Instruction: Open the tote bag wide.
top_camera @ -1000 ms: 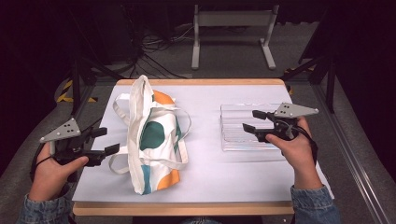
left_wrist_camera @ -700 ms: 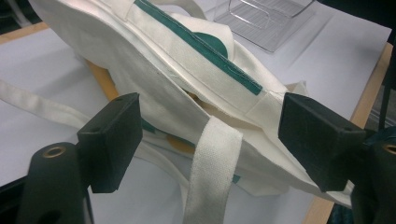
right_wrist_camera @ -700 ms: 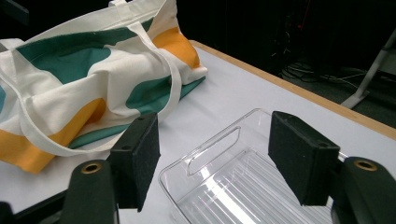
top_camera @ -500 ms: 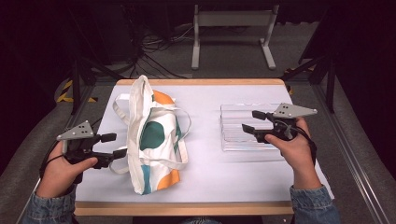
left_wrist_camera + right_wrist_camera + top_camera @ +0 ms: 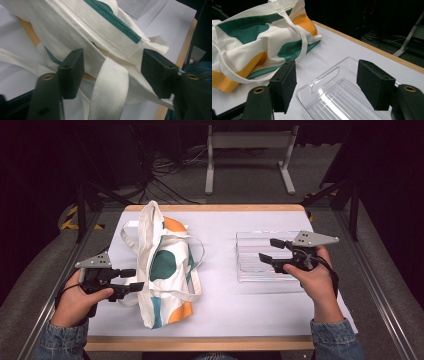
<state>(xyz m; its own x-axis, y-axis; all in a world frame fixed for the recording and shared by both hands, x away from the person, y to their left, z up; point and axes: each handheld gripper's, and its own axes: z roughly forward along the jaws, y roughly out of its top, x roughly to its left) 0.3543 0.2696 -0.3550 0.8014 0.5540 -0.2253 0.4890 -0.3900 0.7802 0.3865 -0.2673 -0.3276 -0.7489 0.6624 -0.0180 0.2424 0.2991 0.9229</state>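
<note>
Looking down from the high view, a cloth tote bag (image 5: 162, 270) — white with green and orange patches — lies flat on the left half of the white table (image 5: 220, 320), its straps looped loose to either side. The left gripper (image 5: 134, 281) sits at the bag's near-left edge, jaws pointing right into the fabric. They have just been closing. A clear plastic tray (image 5: 250, 262) rests on the right half, well apart from the bag. The right gripper (image 5: 270, 251) hovers over the tray's left part, jaws parted, nothing between them.

From the left gripper view, the jaws stand either side of the bag's hem and one white strap (image 5: 110, 87). The fabric is between the pads (image 5: 72, 71), but they do not press on it — released, not grasping.

From the right gripper view, the jaws stand wide apart above the tray's (image 5: 329, 92) handle end; the pads (image 5: 372, 82) touch nothing. The bag (image 5: 257, 47) lies beyond, to the left, near the table's far wooden edge.
</note>
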